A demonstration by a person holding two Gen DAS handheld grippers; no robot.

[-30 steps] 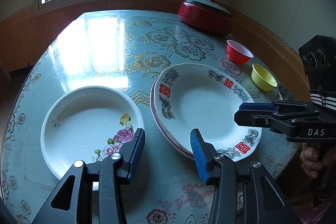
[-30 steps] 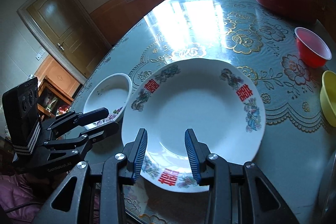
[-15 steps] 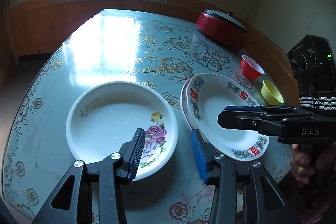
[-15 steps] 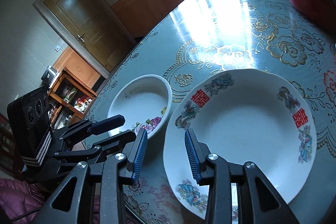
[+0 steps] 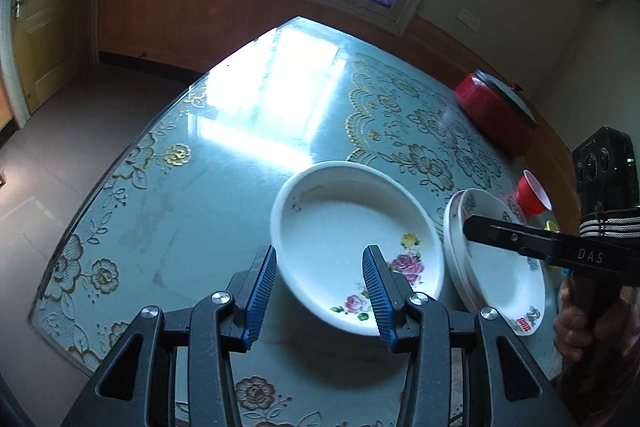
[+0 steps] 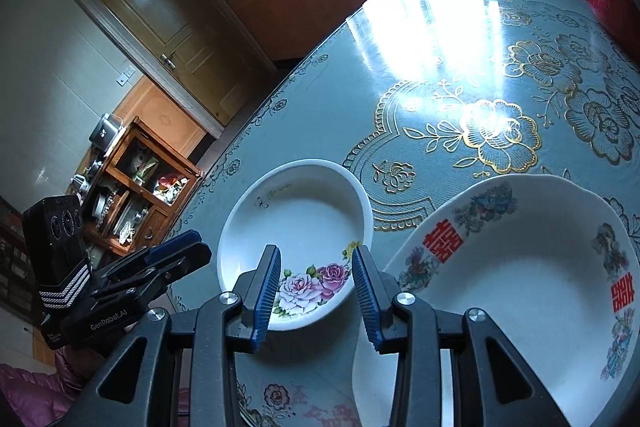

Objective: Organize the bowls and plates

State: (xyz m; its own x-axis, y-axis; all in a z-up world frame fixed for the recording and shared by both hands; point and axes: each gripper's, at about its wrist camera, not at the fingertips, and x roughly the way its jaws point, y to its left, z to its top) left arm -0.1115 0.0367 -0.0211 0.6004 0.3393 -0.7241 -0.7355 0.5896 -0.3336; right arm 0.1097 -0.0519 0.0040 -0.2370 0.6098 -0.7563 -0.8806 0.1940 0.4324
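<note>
A white plate with pink roses (image 5: 352, 239) lies on the table; in the left wrist view its near rim falls between the fingers of my left gripper (image 5: 318, 291), which is open and pressing on nothing. Right of it sits a stack of plates with red characters (image 5: 500, 267). My right gripper (image 5: 472, 227) reaches in from the right over that stack. In the right wrist view my right gripper (image 6: 316, 291) is open above the near edge of the rose plate (image 6: 296, 227), with the red-character plate (image 6: 520, 287) at its right and the left gripper (image 6: 202, 245) at the left.
A red bowl (image 5: 532, 193) and a sliver of a yellow bowl (image 5: 552, 225) stand behind the stack, a red lidded pot (image 5: 492, 111) farther back. The glass-topped table (image 5: 240, 167) ends close on the left. A wooden cabinet (image 6: 132, 187) and a door stand beyond.
Both grippers have swung left: the rose plate now lies between the fingers in both views, and the red-character plates have slid toward the right. Jaw openings are unchanged.
</note>
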